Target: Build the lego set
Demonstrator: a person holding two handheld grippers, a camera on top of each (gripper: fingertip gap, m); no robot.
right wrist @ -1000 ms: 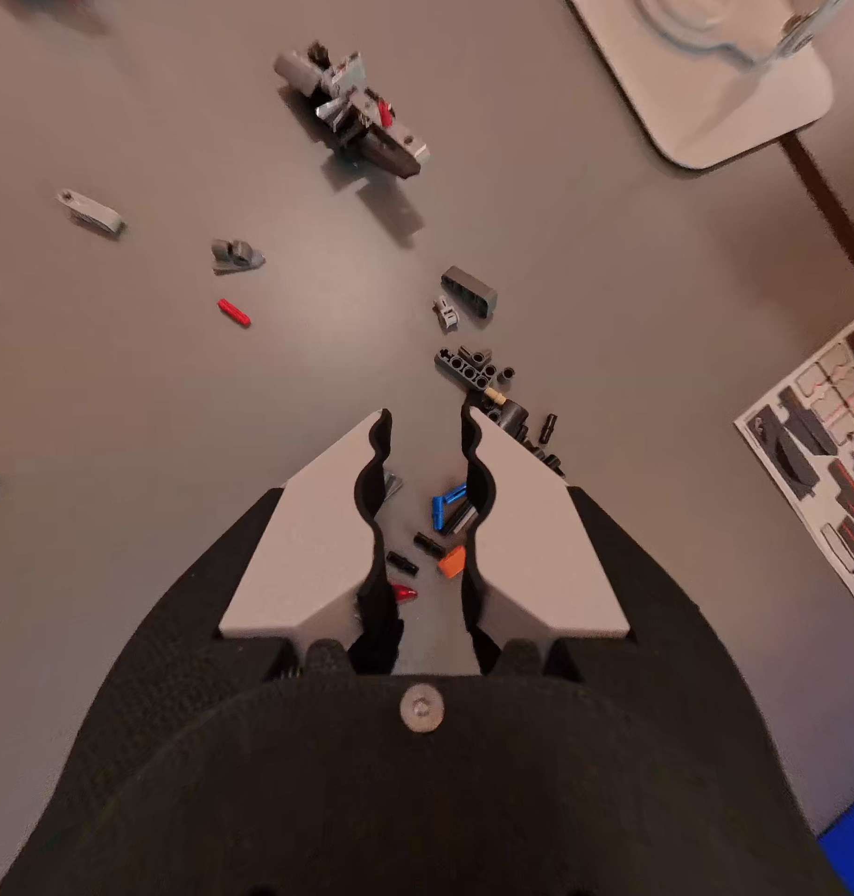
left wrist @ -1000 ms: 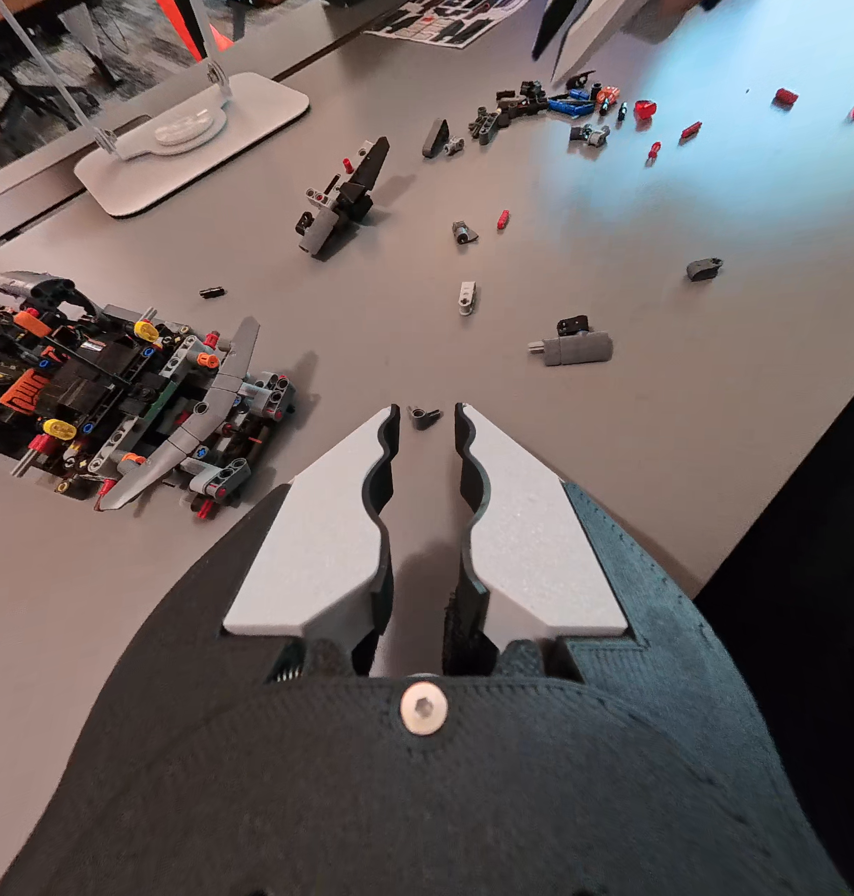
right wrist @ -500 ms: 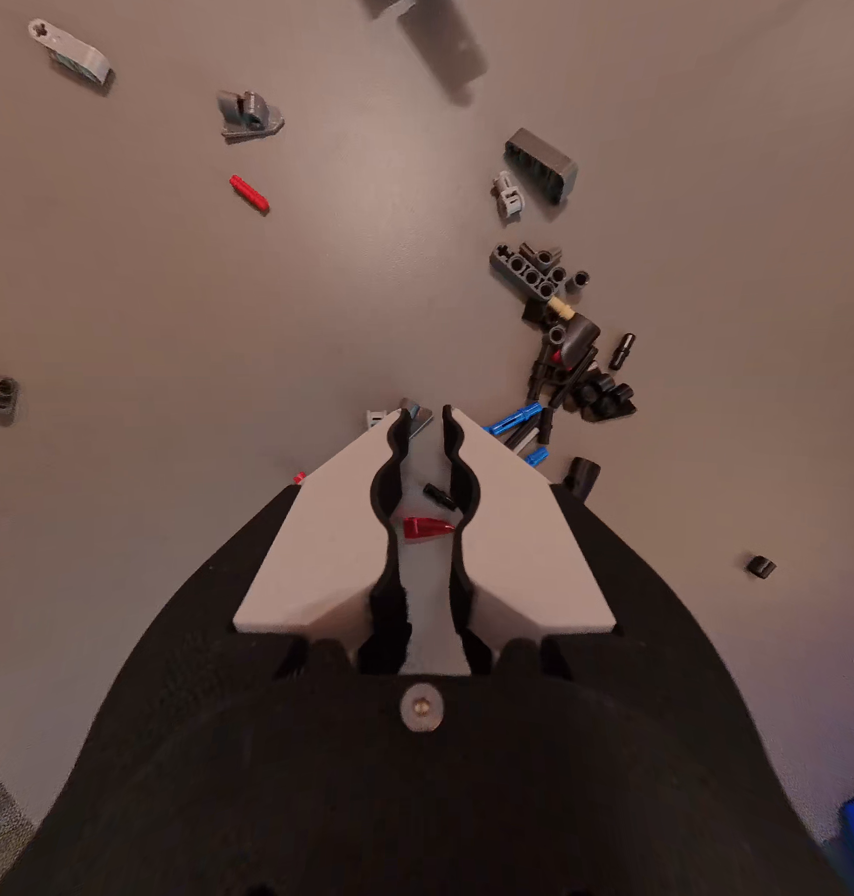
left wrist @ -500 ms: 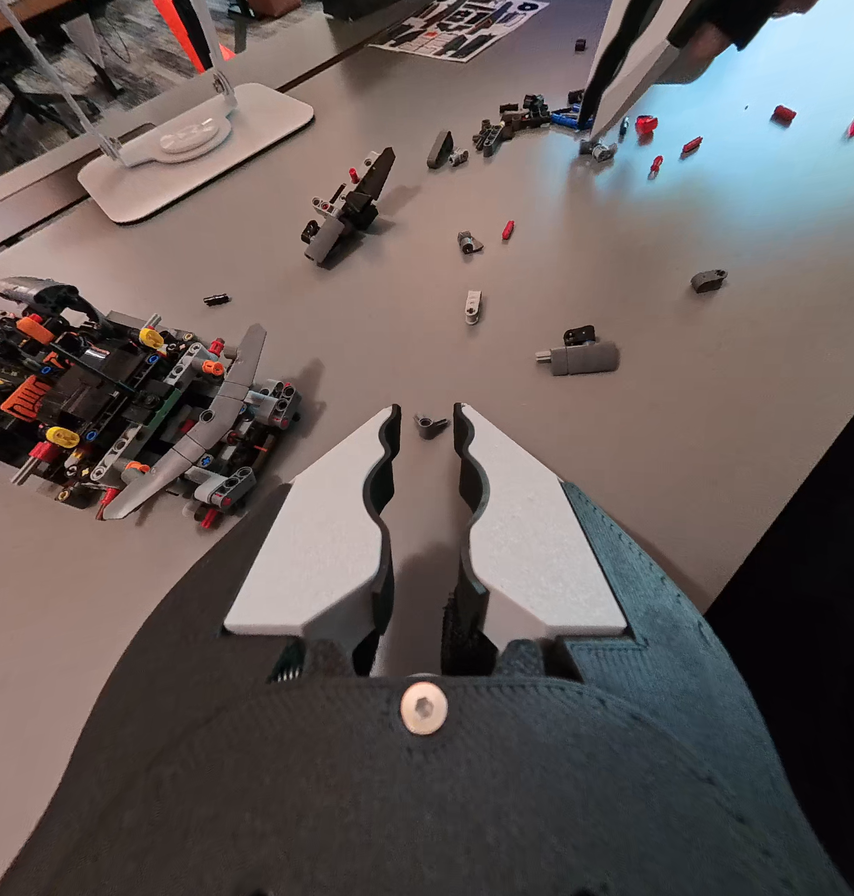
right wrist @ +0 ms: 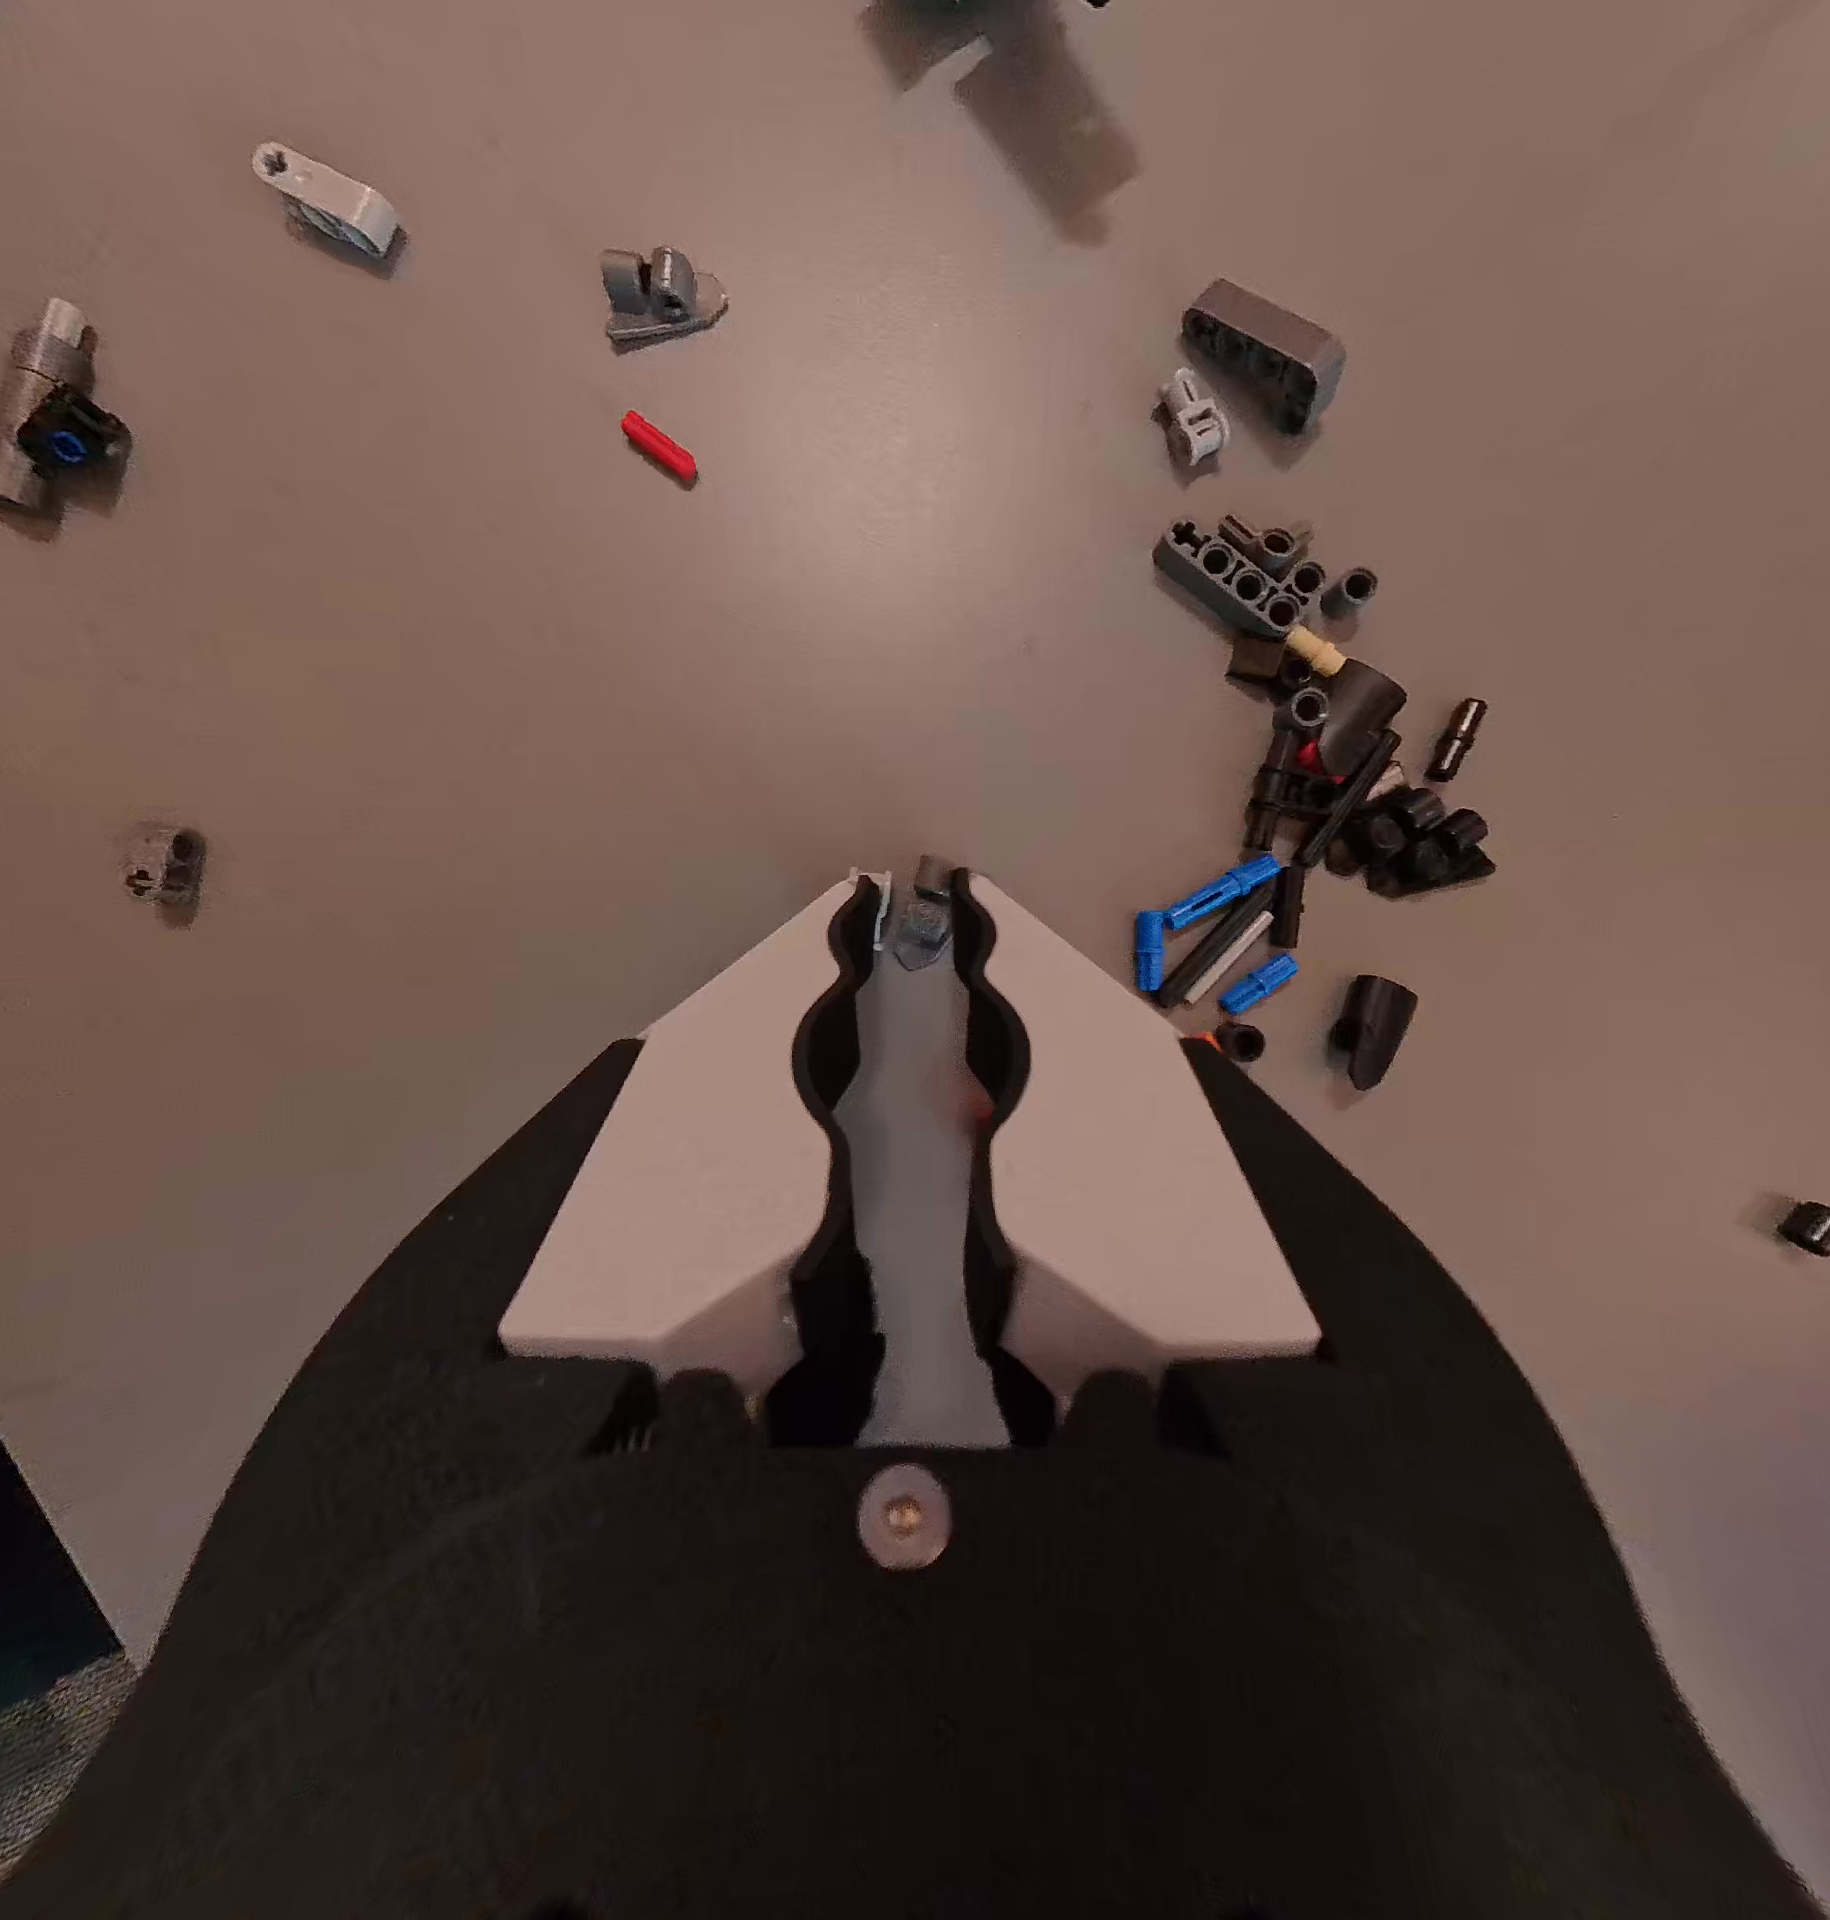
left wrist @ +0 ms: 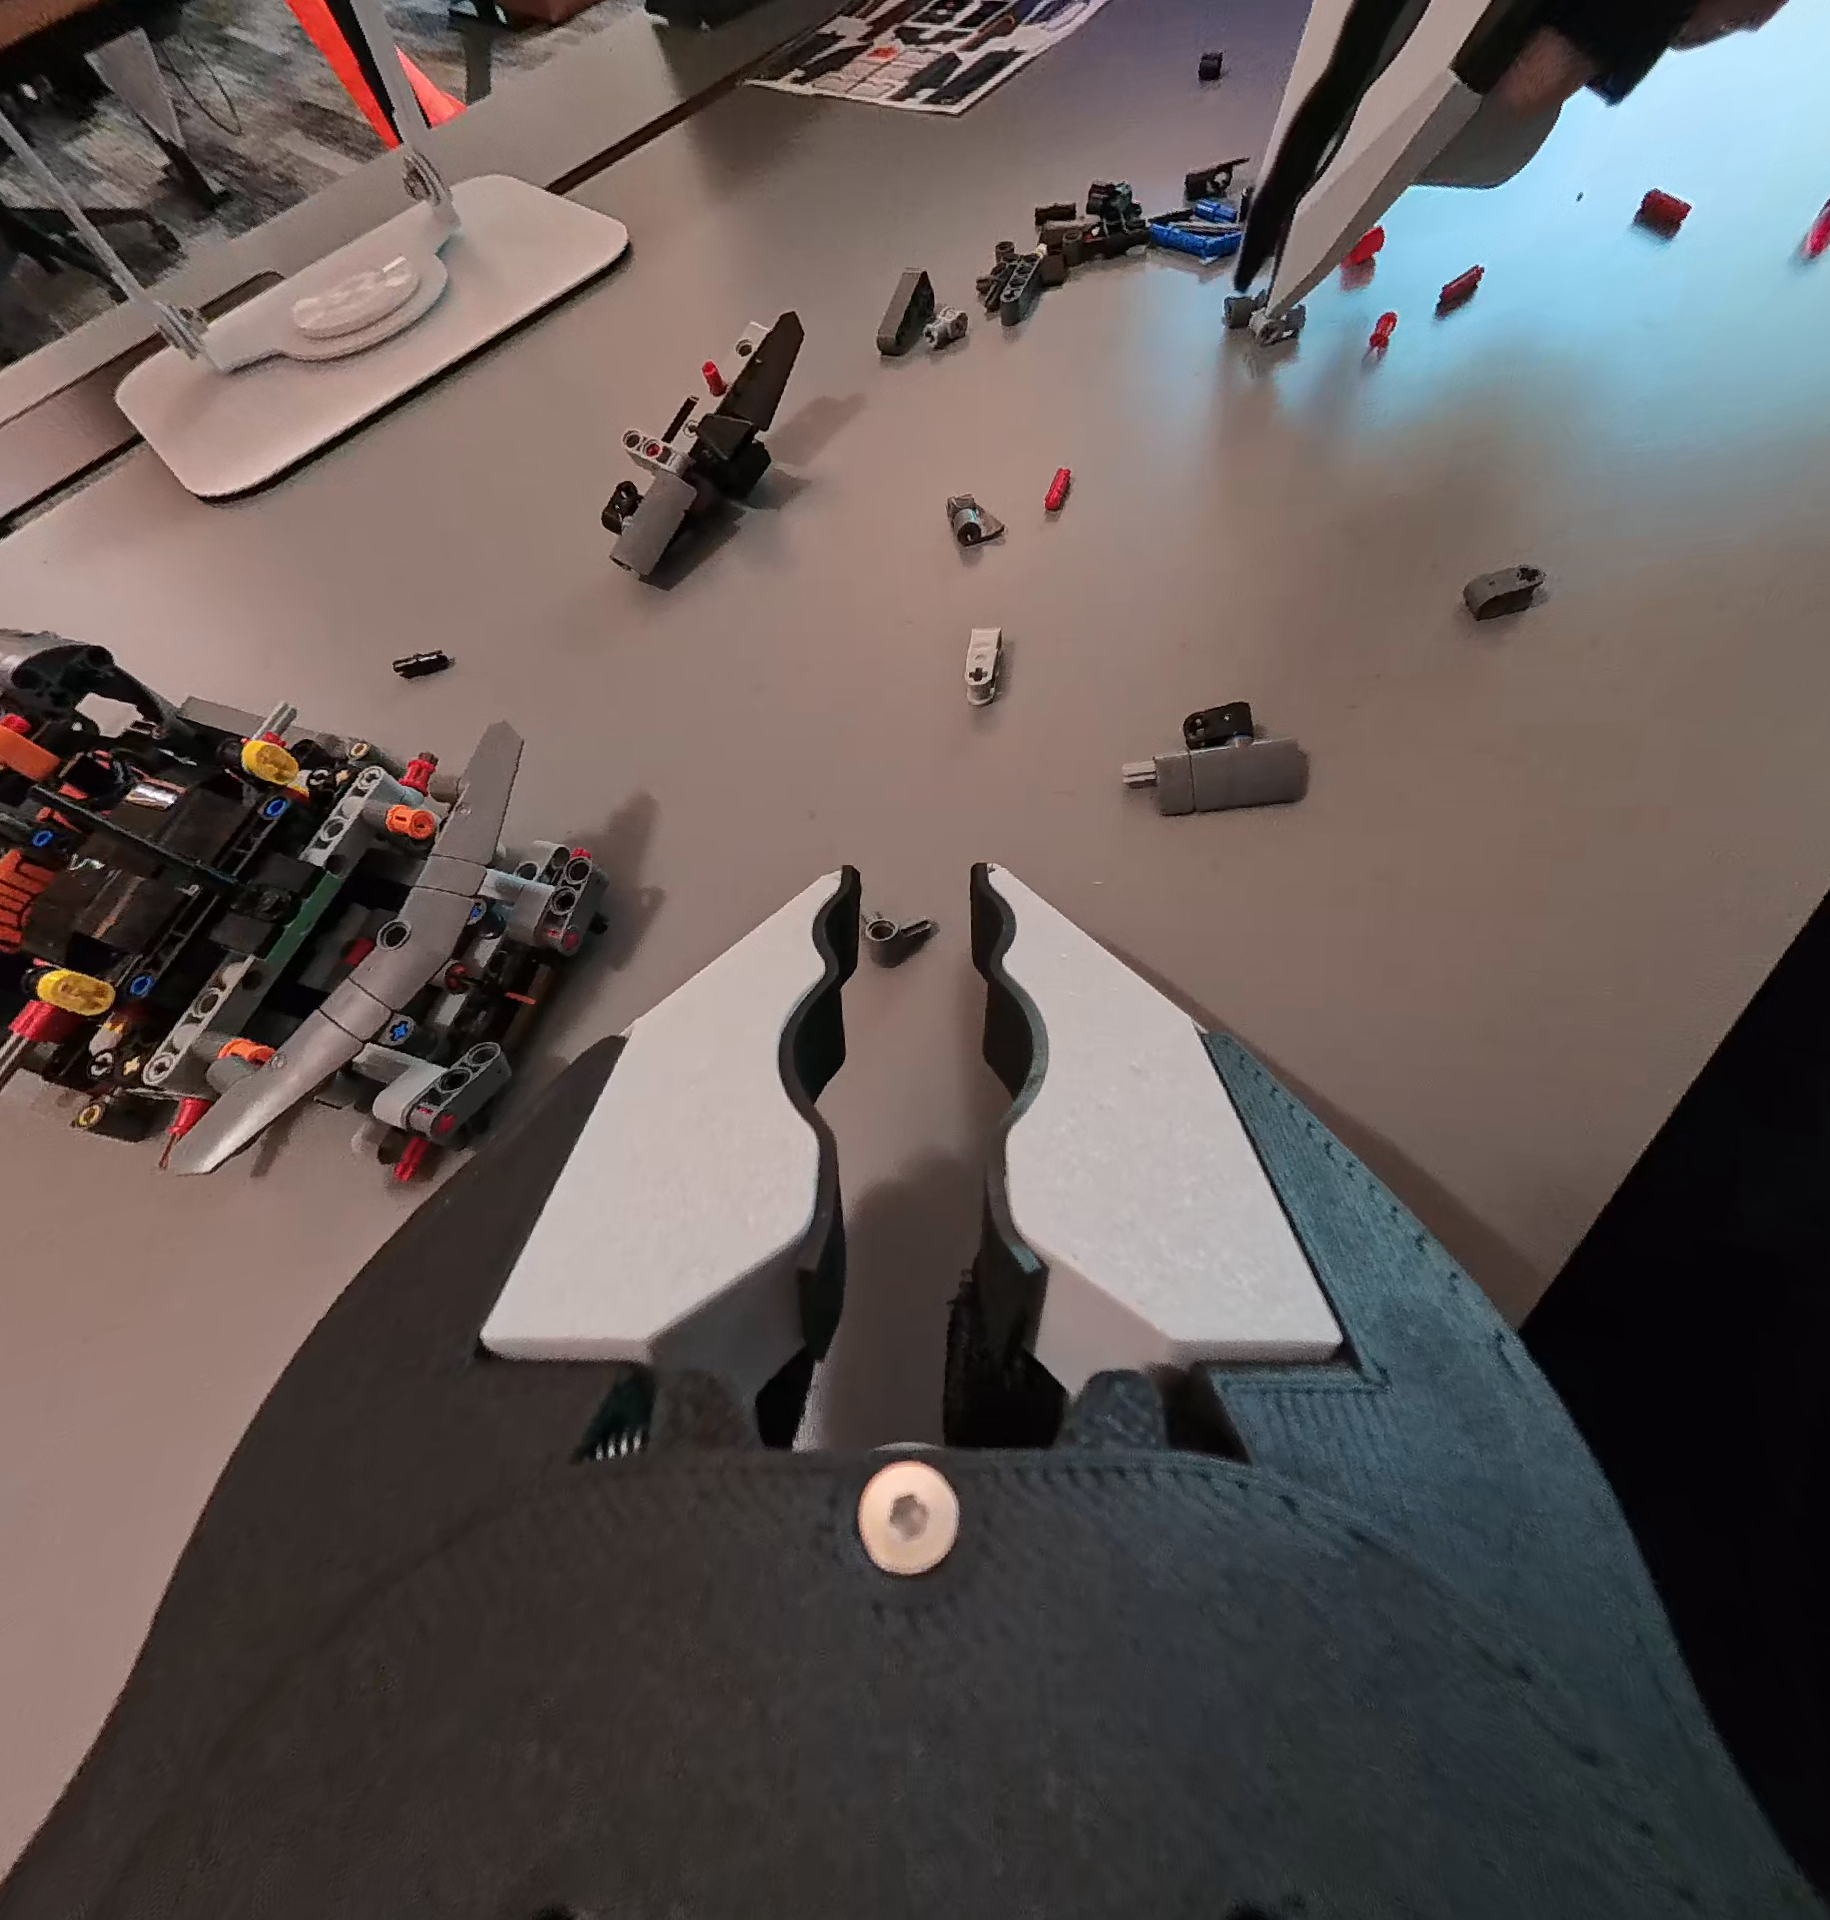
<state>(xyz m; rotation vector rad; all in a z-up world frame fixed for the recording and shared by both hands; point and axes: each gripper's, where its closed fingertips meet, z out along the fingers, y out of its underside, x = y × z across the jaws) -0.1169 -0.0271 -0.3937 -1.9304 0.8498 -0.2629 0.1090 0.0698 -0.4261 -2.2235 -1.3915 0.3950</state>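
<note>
Right wrist view has my right fingers (right wrist: 913, 883) nearly pressed together around a small grey connector (right wrist: 921, 920) on the surface (right wrist: 786, 644); it looks light, rigid and slick, best pinched across its flat sides. Only the left wrist view shows the half-built model (left wrist: 225, 914), with my left fingers (left wrist: 913, 883) spread and empty.

This looks like an office or meeting room used as a hobby bench. A wide, plain grey table (left wrist: 1306, 1039) carries scattered toy building pieces, with a half-built model (left wrist: 225, 914) at nine o'clock in the left wrist view. A flat grey stand base (left wrist: 371, 332) with clear struts sits at eleven o'clock, and a printed sheet (left wrist: 921, 52) lies at twelve. Beyond the table edge at eleven o'clock there is patterned carpet (left wrist: 246, 94) and dark furniture legs.
</note>
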